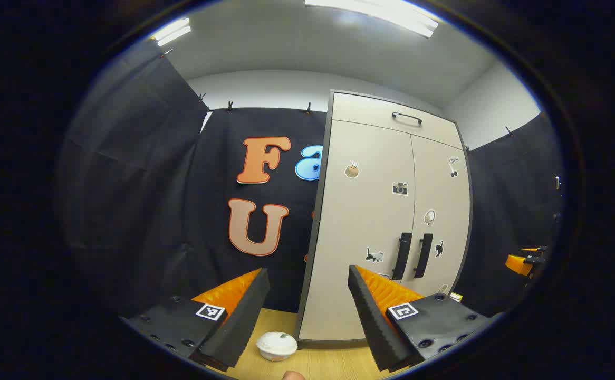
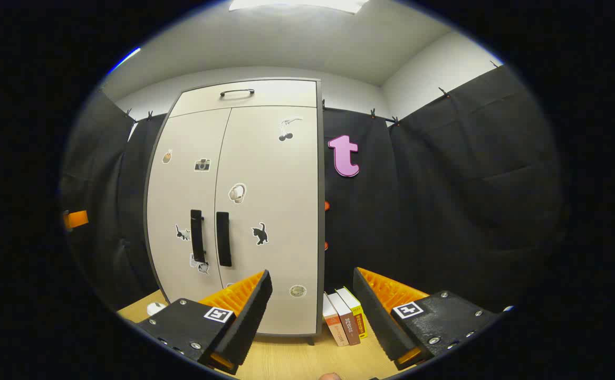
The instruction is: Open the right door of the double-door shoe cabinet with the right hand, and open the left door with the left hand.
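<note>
A pale double-door shoe cabinet (image 1: 376, 221) (image 2: 244, 211) stands on the wooden floor with both doors closed and small stickers on them. Two dark vertical handles sit side by side at the centre seam: the left door handle (image 1: 402, 255) (image 2: 197, 235) and the right door handle (image 1: 423, 255) (image 2: 223, 238). My left gripper (image 1: 307, 311) is open, well short of the cabinet and left of the handles. My right gripper (image 2: 311, 311) is open too, pointing at the cabinet's right edge, away from the handles. The other gripper shows at the far right (image 1: 524, 261) in the left gripper view.
A drawer with a dark handle (image 2: 237, 93) tops the cabinet. A white bowl (image 1: 276, 345) sits on the floor by the cabinet's left corner. Three books (image 2: 345, 316) lean against its right side. Black cloth walls close in behind and on both sides.
</note>
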A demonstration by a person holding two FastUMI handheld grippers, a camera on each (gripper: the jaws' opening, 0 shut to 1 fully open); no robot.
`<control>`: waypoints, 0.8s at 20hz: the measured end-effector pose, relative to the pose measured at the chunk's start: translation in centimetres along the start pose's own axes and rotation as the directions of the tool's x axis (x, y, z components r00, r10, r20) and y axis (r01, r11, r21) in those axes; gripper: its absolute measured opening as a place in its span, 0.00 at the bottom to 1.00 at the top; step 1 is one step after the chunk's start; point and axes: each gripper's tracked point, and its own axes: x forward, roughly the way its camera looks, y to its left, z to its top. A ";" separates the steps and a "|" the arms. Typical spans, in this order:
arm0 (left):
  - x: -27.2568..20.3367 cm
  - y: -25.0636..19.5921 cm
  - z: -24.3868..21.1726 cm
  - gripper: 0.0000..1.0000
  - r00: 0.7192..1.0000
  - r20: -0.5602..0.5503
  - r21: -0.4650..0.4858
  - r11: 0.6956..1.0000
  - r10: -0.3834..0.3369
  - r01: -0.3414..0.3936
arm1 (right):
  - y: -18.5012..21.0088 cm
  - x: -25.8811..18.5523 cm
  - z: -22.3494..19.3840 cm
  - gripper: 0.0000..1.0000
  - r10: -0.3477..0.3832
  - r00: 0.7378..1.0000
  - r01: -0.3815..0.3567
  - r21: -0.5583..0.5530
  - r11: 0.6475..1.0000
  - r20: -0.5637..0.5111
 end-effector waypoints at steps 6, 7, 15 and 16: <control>-0.5 0.0 0.7 0.96 1.000 0.009 0.043 0.999 0.014 -0.014 | 0.0 -0.1 0.6 0.94 -0.004 1.000 0.004 -0.008 1.000 0.014; -0.4 0.0 0.8 0.96 1.000 0.005 0.045 0.999 0.012 -0.013 | 0.0 -0.2 0.8 0.94 -0.001 1.000 0.001 -0.013 1.000 0.019; -0.4 -0.7 -0.2 0.96 1.000 -0.021 0.009 1.000 -0.019 0.019 | -0.2 -0.1 0.0 0.94 0.003 1.000 -0.003 -0.016 1.000 0.007; -0.5 -0.6 -0.2 0.96 1.000 -0.018 0.016 1.000 -0.012 0.012 | -0.2 -0.1 0.0 0.94 0.002 1.000 -0.002 -0.007 1.000 0.007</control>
